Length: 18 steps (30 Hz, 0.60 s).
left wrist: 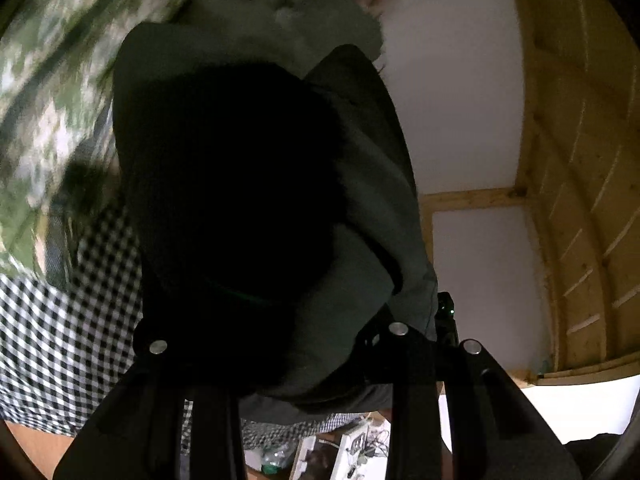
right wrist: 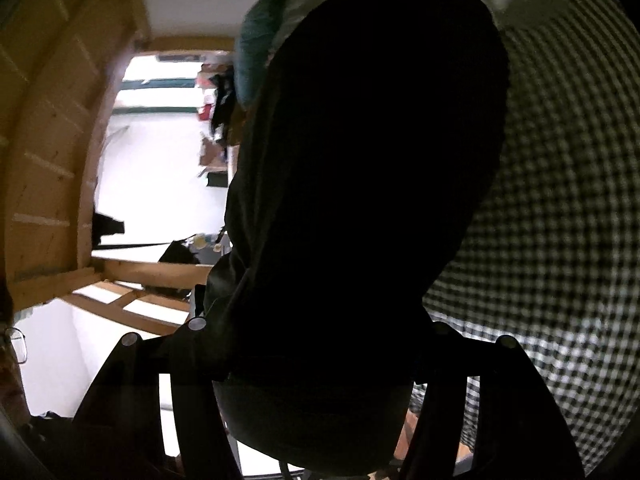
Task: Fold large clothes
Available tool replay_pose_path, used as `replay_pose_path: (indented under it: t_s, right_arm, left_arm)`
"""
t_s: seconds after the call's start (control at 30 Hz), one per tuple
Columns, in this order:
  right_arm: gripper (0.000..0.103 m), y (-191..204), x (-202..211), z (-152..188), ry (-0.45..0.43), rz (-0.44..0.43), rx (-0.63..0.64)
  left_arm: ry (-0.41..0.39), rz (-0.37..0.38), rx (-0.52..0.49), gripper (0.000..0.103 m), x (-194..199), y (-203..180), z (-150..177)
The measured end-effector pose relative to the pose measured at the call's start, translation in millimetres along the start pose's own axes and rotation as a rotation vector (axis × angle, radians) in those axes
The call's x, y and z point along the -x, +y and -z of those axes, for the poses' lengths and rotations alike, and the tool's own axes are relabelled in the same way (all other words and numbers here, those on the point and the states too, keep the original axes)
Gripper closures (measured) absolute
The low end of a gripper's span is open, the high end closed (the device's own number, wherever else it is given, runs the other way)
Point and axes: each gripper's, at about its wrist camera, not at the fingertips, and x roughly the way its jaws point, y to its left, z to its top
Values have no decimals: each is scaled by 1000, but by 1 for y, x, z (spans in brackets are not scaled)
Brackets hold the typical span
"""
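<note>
A large dark green-black garment (left wrist: 248, 184) hangs bunched right in front of the left wrist camera and covers the fingers of my left gripper (left wrist: 276, 320). The gripper seems shut on the cloth. The same dark garment (right wrist: 360, 184) fills the middle of the right wrist view and drapes over my right gripper (right wrist: 320, 344), which seems shut on it too. Both sets of fingertips are hidden by the fabric. The garment is held up in the air, above a black-and-white checked cloth (right wrist: 560, 208).
The checked cloth (left wrist: 52, 332) lies below at left. A green-and-white patterned fabric (left wrist: 52, 80) is blurred at upper left. Wooden beams and boards (left wrist: 580, 160) and a white wall (left wrist: 452, 92) stand at right. A cluttered bright room (right wrist: 168, 152) shows through a wooden frame.
</note>
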Motion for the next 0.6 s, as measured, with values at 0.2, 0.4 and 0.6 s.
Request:
replay_pose_path:
  t_s: [0.2,0.4,0.6]
  right_arm:
    - [44,88,-48,-24,70,-27,129]
    - [44,169,-125,-38,106,-137,231]
    - [44,177,-273,-36,176,-201,208]
  left_arm:
    - [-120,-24,-65,72,64,-35,-22]
    - [-251,-50,-152,72,155,-65,-56]
    - [-383,-144,-119,72,234,-8,-126]
